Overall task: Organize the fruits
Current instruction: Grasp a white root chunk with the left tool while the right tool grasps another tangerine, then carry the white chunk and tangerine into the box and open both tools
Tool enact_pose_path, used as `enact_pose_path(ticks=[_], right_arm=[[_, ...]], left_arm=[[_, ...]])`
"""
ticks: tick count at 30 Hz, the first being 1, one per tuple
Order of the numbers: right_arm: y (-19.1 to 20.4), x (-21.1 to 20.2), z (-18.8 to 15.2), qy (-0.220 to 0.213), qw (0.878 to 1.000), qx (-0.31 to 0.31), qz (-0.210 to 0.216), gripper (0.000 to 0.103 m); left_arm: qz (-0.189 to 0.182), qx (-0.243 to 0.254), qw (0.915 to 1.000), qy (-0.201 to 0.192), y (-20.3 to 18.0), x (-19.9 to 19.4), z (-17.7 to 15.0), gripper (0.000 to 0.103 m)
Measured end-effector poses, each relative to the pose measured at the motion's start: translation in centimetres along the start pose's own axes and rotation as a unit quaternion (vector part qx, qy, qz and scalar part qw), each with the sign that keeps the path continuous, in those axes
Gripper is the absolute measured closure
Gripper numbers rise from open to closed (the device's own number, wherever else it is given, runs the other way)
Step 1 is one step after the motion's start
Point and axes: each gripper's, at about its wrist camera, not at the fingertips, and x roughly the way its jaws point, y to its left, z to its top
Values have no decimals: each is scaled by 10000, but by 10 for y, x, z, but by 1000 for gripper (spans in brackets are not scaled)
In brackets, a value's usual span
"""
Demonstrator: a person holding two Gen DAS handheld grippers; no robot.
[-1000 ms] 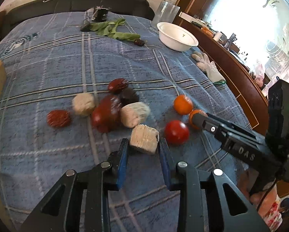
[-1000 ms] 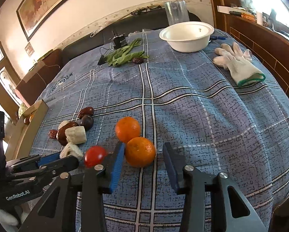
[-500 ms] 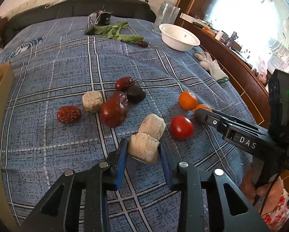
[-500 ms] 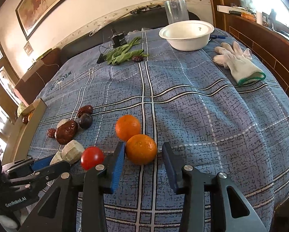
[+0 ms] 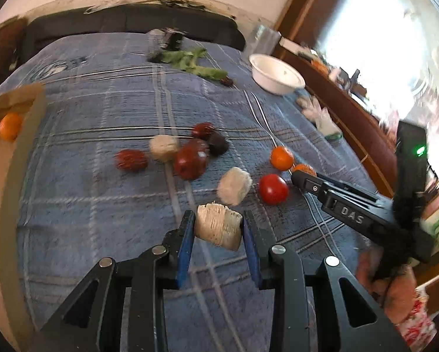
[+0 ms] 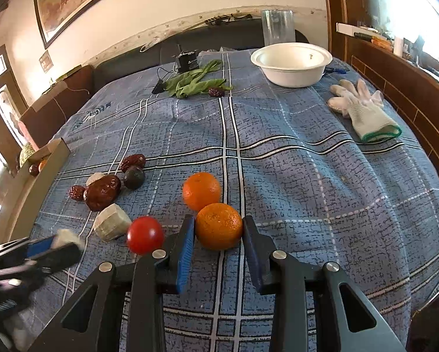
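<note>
My left gripper (image 5: 218, 215) is shut on a pale fibrous chunk (image 5: 218, 230), held a little above the blue checked cloth (image 5: 102, 193). The jaws of my right gripper (image 6: 218, 219) are closing on an orange (image 6: 219, 226) that rests on the cloth, and both blue pads touch its sides. A second orange (image 6: 201, 191) lies just behind it. A red tomato (image 6: 145, 234) sits left of the right gripper. Farther left are another pale chunk (image 6: 111, 226), a large brown-red fruit (image 6: 102, 191), a dark round fruit (image 6: 133, 177) and red dates (image 6: 133, 161).
A cardboard box (image 5: 12, 102) at the cloth's left edge holds an orange (image 5: 10, 126). A white bowl (image 6: 291, 63), a clear glass (image 6: 278, 26), green leaves (image 6: 196, 82) and a white glove (image 6: 363, 111) lie at the back and right. A wooden ledge (image 6: 401, 88) borders the right side.
My left gripper has lifted the pale chunk off the cloth and drawn back from the pile. My right gripper's jaws have narrowed onto the near orange.
</note>
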Motion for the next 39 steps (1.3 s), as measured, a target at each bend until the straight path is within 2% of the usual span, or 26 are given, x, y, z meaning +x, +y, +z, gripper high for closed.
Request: enact_pose_path(ticks=[7,11,18,24,31,39], right_arm=[[2,-4,-3,-36,9997,6,-232,68],[7,-8,-5,-24,9993,-70,-369,68],[42,-40,1,-225,9995,-197,45,68],[112,-46,14,-204,9952,-655,699,68],[211,-18,27,127,9816,-1169,1505,67],[308,35,33,440,9678,-1896,1599,67]], left_arm=[[74,-879,9953,-392,57,-60,-15,72],[209,-1147,9910,-660,83,-93,-26,72],[597,-1482,9826,-951,130,-132,-38,72],[1091,-1509,9783,-912,171,-152,-25,72],[1430,-1647,9742,-580,218,-146,9,72],[1610,-1869,9688,-251,264,-114,47,72]])
